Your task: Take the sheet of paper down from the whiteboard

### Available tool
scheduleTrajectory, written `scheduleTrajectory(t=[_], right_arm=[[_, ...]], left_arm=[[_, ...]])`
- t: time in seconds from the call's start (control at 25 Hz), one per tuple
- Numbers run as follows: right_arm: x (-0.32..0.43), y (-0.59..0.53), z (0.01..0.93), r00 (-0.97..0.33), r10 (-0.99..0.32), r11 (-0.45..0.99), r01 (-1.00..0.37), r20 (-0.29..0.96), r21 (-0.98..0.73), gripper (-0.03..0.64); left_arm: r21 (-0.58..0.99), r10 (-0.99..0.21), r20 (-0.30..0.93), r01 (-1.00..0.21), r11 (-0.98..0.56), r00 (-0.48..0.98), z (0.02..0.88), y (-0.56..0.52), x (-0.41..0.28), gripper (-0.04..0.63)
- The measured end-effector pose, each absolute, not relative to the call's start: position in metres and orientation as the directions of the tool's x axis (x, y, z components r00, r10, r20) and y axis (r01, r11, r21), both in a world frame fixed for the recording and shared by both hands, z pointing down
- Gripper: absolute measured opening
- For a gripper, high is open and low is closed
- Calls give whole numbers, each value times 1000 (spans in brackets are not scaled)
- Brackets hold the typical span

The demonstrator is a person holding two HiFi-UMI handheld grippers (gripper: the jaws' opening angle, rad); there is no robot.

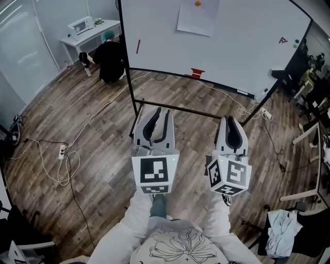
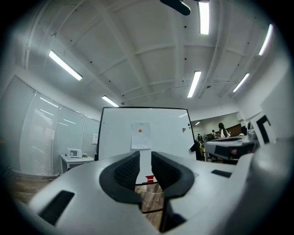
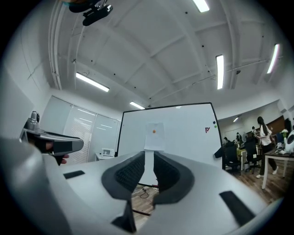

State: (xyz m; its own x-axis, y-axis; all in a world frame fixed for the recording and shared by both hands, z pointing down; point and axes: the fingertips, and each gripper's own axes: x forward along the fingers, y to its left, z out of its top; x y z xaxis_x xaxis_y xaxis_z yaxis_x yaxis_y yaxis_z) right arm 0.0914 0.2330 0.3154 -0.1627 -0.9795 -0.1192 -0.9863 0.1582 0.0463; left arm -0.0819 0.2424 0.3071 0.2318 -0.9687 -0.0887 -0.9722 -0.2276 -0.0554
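Observation:
A white sheet of paper (image 1: 196, 19) hangs on the whiteboard (image 1: 237, 51), pinned near its top edge by an orange magnet (image 1: 198, 3). Both grippers are held side by side well short of the board, pointing at it. My left gripper (image 1: 159, 112) is open a narrow gap with nothing between its jaws. My right gripper (image 1: 230, 121) is likewise open and empty. In the left gripper view the paper (image 2: 140, 135) shows just above the jaws' gap (image 2: 145, 158). In the right gripper view the paper (image 3: 154, 136) sits straight over the gap (image 3: 149, 158).
The board's stand bar (image 1: 180, 109) crosses the wood floor between me and the board. A red eraser (image 1: 197, 72) sits on its ledge. A person in black (image 1: 110, 58) crouches by a white table (image 1: 98, 32) at back left. Cables (image 1: 67, 165) trail on the left; chairs and cloth (image 1: 281, 232) stand right.

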Motion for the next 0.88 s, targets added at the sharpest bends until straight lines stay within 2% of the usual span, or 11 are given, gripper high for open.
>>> scheduleTrajectory(t=[0.48, 0.88], right_arm=[[67, 77, 288, -120, -981, 114, -992, -154, 44, 58], [64, -14, 294, -117, -985, 114, -993, -127, 32, 83]], left_arm=[[-82, -949, -114, -954, -287, 295, 281, 76, -101, 67], [-105, -937, -118, -943, -317, 328, 273, -20, -102, 95]])
